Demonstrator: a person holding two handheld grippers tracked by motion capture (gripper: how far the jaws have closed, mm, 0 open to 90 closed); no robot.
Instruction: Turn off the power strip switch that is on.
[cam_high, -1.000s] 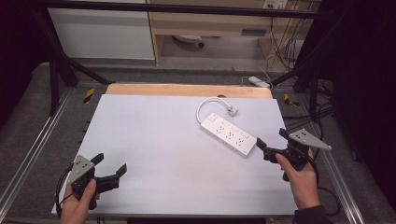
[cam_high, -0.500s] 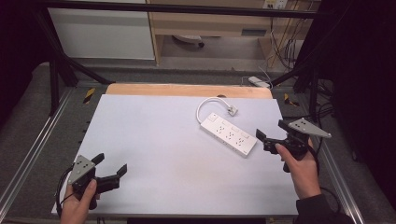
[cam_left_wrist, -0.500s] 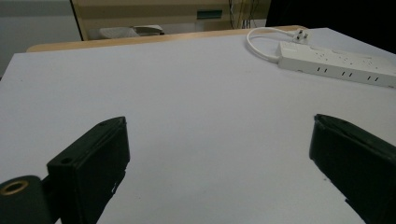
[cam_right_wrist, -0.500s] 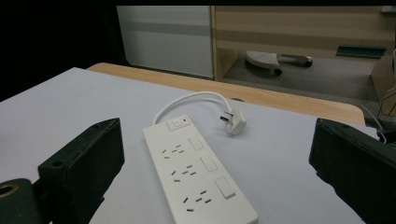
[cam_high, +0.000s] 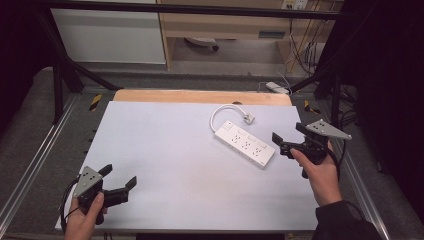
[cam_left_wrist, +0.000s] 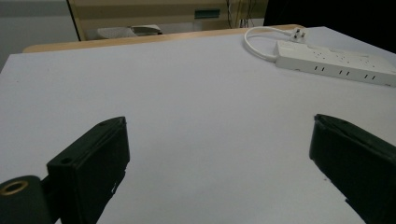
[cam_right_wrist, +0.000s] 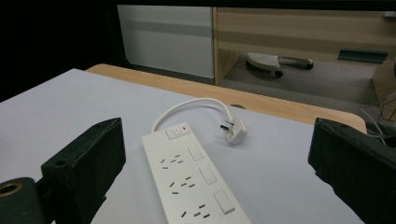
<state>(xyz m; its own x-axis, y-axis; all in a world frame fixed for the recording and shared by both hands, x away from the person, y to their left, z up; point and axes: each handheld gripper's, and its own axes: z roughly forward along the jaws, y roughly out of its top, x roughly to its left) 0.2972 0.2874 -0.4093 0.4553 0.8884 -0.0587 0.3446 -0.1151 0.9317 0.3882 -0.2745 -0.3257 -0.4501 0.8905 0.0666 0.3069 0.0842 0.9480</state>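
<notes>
The power strip (cam_high: 244, 144) lay flat on the white tabletop (cam_high: 175, 160), toward two o'clock from the tabletop's centre, its long body running diagonally from the upper left to the lower right in the high view. Its short white cord (cam_high: 223, 111) looped off the upper end and curled back to the plug (cam_high: 248, 118), which rested on the tabletop just beside that end, toward one o'clock of it. In the right gripper view the strip's sockets and switches faced up, with a square button near the cord end (cam_right_wrist: 176, 131). The right hand-held gripper (cam_high: 288, 136) hovered just beside the strip's lower end, at about three o'clock of it, jaws spread wide and holding nothing; the strip lay between and ahead of them in that gripper's own view. The left hand-held gripper (cam_high: 119, 177) sat well apart from the strip, near the tabletop's seven o'clock corner, its jaws likewise wide apart and empty over bare white surface. A strip of wood edge (cam_high: 200, 96) showed along the tabletop's far side at twelve o'clock.
</notes>
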